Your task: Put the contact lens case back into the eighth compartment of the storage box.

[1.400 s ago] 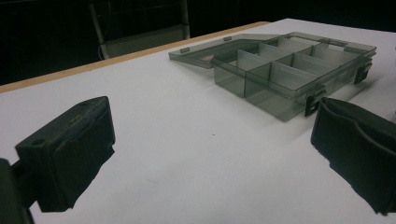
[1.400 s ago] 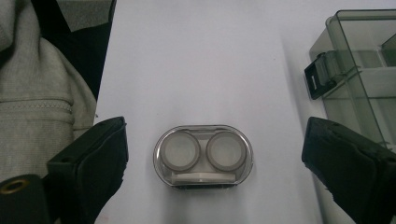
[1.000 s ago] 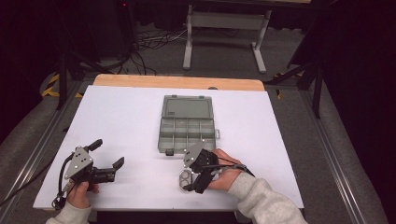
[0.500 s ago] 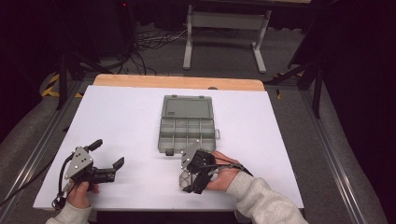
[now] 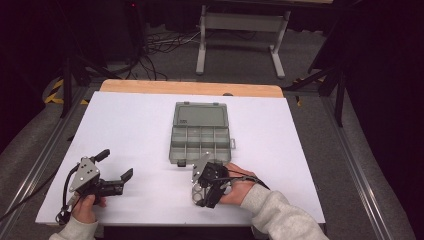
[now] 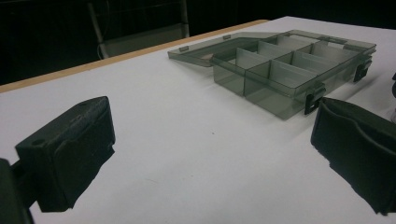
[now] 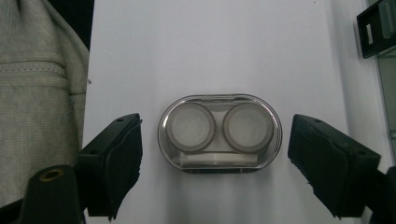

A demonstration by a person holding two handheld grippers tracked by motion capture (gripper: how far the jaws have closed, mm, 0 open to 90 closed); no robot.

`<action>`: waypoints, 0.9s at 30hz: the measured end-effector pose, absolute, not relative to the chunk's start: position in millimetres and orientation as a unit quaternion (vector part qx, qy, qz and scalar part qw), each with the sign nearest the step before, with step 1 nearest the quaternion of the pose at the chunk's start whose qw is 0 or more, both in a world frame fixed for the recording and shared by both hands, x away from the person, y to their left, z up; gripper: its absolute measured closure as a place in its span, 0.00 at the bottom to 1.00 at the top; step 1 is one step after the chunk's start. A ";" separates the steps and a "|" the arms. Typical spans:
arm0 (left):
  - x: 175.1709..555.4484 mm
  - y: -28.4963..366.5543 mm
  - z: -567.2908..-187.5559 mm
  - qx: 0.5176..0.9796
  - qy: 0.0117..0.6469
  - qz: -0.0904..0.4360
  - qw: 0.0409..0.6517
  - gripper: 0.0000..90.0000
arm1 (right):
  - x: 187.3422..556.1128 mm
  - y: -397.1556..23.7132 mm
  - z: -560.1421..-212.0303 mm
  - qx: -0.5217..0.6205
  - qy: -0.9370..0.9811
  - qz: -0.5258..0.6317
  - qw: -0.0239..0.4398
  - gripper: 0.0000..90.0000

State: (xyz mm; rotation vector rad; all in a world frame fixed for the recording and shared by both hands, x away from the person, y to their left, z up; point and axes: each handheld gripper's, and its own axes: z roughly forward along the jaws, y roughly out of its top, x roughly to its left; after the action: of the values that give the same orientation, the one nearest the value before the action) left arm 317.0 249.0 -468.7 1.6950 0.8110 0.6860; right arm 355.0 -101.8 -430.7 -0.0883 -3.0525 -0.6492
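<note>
A small clear oval case (image 7: 219, 133) with two round white caps lies flat on the white table. My right gripper (image 7: 219, 163) hangs over it, open, with one jaw on each side and neither touching it. In the high view the right gripper (image 5: 201, 186) sits just in front of the open grey compartment box (image 5: 200, 136), pointing down. My left gripper (image 5: 116, 164) rests open near the table's front left, with nothing between its jaws. The left gripper (image 6: 215, 154) looks toward the compartment box (image 6: 289, 65), whose lid lies flat behind it.
The box's black latch (image 7: 376, 28) shows at the top right of the right gripper view. A grey zipped garment (image 7: 37, 93) fills that view's left side. The wooden table edge (image 5: 190, 88) runs along the back, with a metal stand (image 5: 240, 22) beyond.
The right gripper has shifted slightly left and tipped down over the small case. The left gripper and the box have not moved.
</note>
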 end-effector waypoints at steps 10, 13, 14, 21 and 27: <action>317.0 249.0 -468.8 0.713 0.342 0.288 0.540 0.00 | 355.2 -96.6 -436.5 -0.031 -0.980 -0.197 0.008 0.22; 317.0 249.1 -468.7 0.713 0.342 0.288 0.540 0.00 | 355.2 -95.1 -437.9 -0.026 -0.981 -0.191 0.009 0.23; 317.0 249.1 -468.8 0.713 0.342 0.288 0.540 0.00 | 355.1 -94.0 -439.5 -0.025 -0.981 -0.191 0.007 0.24; 317.1 249.2 -468.9 0.712 0.342 0.288 0.542 0.00 | 355.2 -92.1 -441.4 -0.020 -0.983 -0.185 0.002 0.29; 317.0 249.2 -468.8 0.712 0.342 0.289 0.541 0.00 | 353.4 -92.0 -441.0 -0.022 -0.983 -0.184 -0.002 0.29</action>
State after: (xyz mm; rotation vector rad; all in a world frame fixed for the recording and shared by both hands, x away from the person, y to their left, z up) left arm 317.0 249.2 -468.8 1.6906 0.8135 0.6855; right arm 353.4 -92.0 -441.0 -0.0678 -3.0922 -0.5781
